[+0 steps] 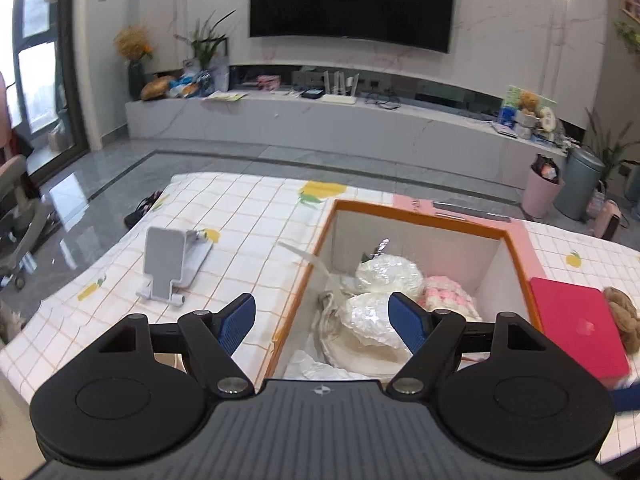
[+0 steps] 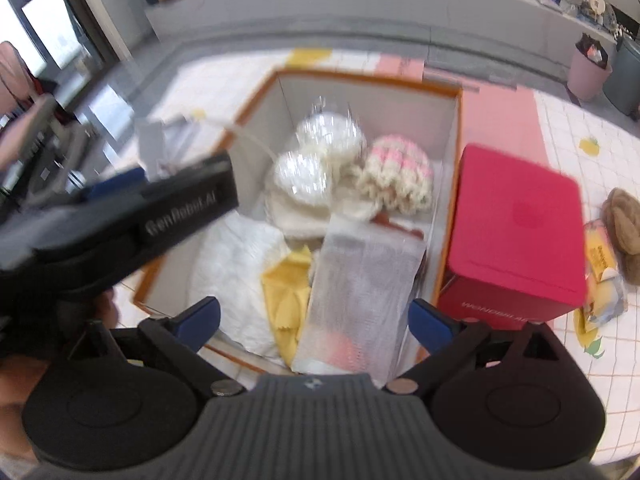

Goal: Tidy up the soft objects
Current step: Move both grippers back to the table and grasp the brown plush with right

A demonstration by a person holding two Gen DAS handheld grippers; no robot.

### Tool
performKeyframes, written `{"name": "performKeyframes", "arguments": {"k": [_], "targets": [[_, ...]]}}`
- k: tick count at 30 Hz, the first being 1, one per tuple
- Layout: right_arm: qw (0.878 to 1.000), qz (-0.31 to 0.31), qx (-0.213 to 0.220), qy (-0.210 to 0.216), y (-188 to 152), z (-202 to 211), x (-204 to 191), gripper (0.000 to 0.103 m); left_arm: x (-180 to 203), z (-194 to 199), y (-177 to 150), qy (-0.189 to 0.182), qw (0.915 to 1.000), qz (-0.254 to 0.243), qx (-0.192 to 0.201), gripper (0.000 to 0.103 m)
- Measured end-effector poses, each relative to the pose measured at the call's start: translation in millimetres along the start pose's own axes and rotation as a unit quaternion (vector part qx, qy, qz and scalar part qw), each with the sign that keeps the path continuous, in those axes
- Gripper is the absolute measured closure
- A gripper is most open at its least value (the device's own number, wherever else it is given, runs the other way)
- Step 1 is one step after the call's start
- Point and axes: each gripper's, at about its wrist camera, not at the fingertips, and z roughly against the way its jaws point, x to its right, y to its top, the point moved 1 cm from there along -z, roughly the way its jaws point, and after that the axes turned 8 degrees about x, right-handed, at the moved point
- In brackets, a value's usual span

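- The orange-rimmed box sits toward the far edge of the checked tablecloth, and most of the soft things are already in it: two wrapped white bundles at the far wall, a pink-and-cream knitted piece beside them, a yellow cloth and a clear bagged item at the near side.
- The right gripper hangs over the box with its fingers spread wide and nothing between them; the bagged item lies loose below.
- The left gripper is likewise wide open and empty, over the box's left rim.
- A brown woolly bundle still lies out by the right edge of the table, past the red box.
- Risk, as I see it: the bagged item leans on the near wall and could slide or spring back out; a reach for the brown bundle could clip the red box.
- Writing: "GenRobot.AI" on the left gripper's body; "WONDERLAB", partly hidden, on the red box.
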Motion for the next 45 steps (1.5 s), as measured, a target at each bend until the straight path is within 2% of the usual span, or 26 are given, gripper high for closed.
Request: {"name": "performKeyframes", "arguments": {"k": [4,7,12,15,19,21,23,25,30,32,35,39,43,45], "targets": [[0.997,-0.017,0.070,0.010,-1,44,27,0.003,5,10,1,-0.020,0.9997,-0.013,0.005,0.014],[0.993,-0.032,0.116,-0.014,-7,74,55,0.003,13,22,1,-0.043,0.9990,-0.006,0.007,0.014],[0.977,-0.078,0.186,-0.068,-29,114,123,0.003,44,44,-4,-0.078,0.9968,0.011,0.015,0.014],[0.966,-0.084,0.211,-0.127,-54,126,163,0.003,72,56,-9,-0.094,0.9955,0.004,0.013,0.014],[0.941,-0.094,0.208,-0.250,-88,119,214,0.003,109,70,-25,-0.114,0.9933,0.019,0.010,0.014],[0.932,-0.117,0.213,-0.270,-106,111,238,0.003,127,78,-40,-0.131,0.9910,0.016,0.020,0.014],[0.930,-0.152,0.212,-0.260,-124,102,260,0.003,147,79,-56,-0.158,0.9872,-0.013,0.012,0.014],[0.932,-0.168,0.208,-0.243,-137,99,277,0.003,164,77,-72,-0.181,0.9832,-0.023,-0.002,0.014],[0.941,-0.113,0.207,-0.241,-147,92,290,0.003,190,70,-114,-0.186,0.9825,0.006,0.009,0.011],[0.939,-0.097,0.238,-0.231,-149,90,296,0.003,204,64,-129,-0.187,0.9823,-0.012,-0.008,0.011],[0.940,-0.080,0.252,-0.213,-140,78,308,0.003,228,57,-145,-0.182,0.9824,-0.031,-0.027,0.011],[0.944,-0.056,0.244,-0.217,-124,51,319,0.003,254,50,-155,-0.188,0.9820,-0.014,-0.007,0.011],[0.943,0.029,0.246,-0.223,-108,26,322,0.003,282,37,-159,-0.177,0.9838,-0.026,0.011,0.011],[0.947,0.028,0.236,-0.214,-97,14,331,0.003,295,31,-159,-0.189,0.9813,-0.031,0.021,0.011]]}}
